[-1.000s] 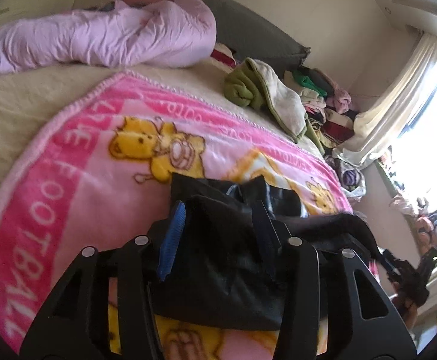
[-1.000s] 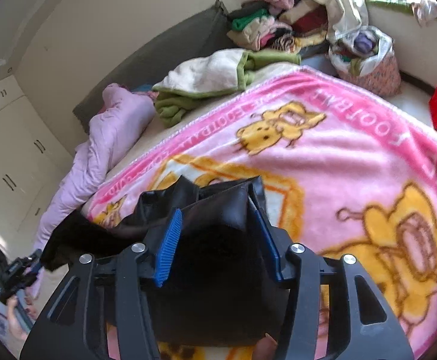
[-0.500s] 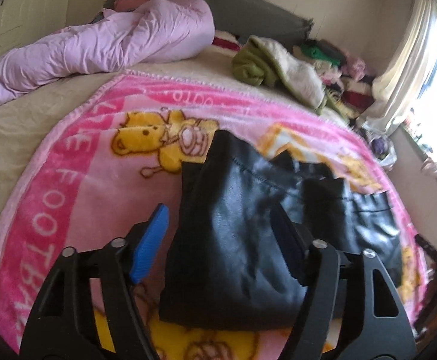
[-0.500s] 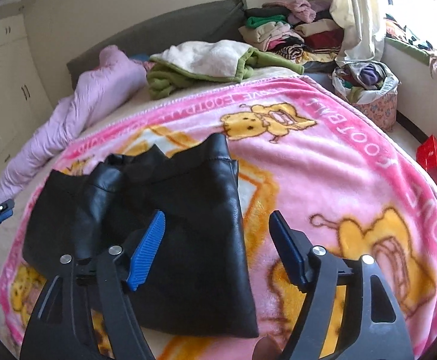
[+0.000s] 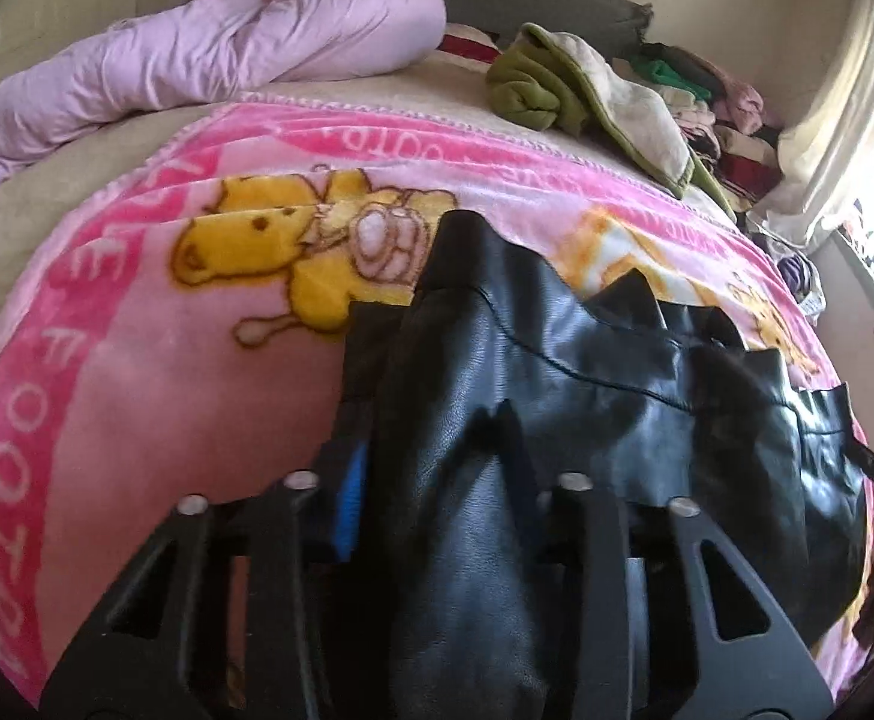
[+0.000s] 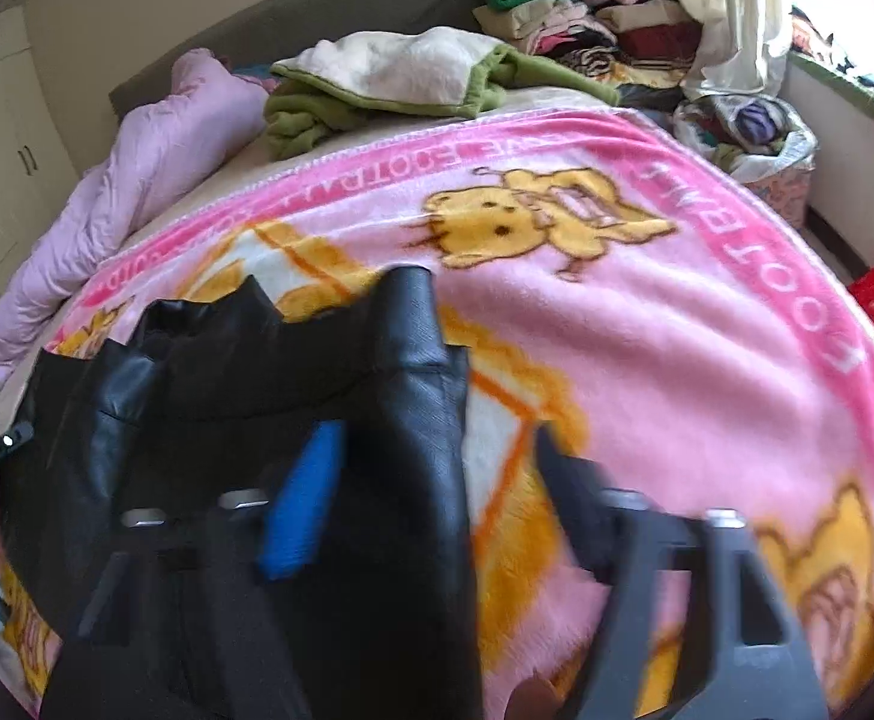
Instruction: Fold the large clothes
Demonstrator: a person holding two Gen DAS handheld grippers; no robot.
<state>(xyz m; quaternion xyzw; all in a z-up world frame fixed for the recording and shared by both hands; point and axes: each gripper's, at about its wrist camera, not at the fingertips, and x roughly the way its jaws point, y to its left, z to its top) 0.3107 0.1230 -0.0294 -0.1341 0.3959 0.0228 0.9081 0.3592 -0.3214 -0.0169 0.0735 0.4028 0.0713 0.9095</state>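
Fingers of our left gripper (image 5: 431, 492) pinch a near edge of the black leather-like garment (image 5: 586, 396), while our right gripper (image 6: 431, 480) straddles its other near edge, spread wide. It lies half-folded on the pink blanket (image 5: 137, 372). We judge it heavy, supple and slick, best gripped deep at seams.

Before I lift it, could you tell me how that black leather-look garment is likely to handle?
The black leather-look garment will probably flop, given its soft creases on the pink cartoon blanket. Its glossy sheen suggests it could slip. Its bulky layered folds hint at some weight.
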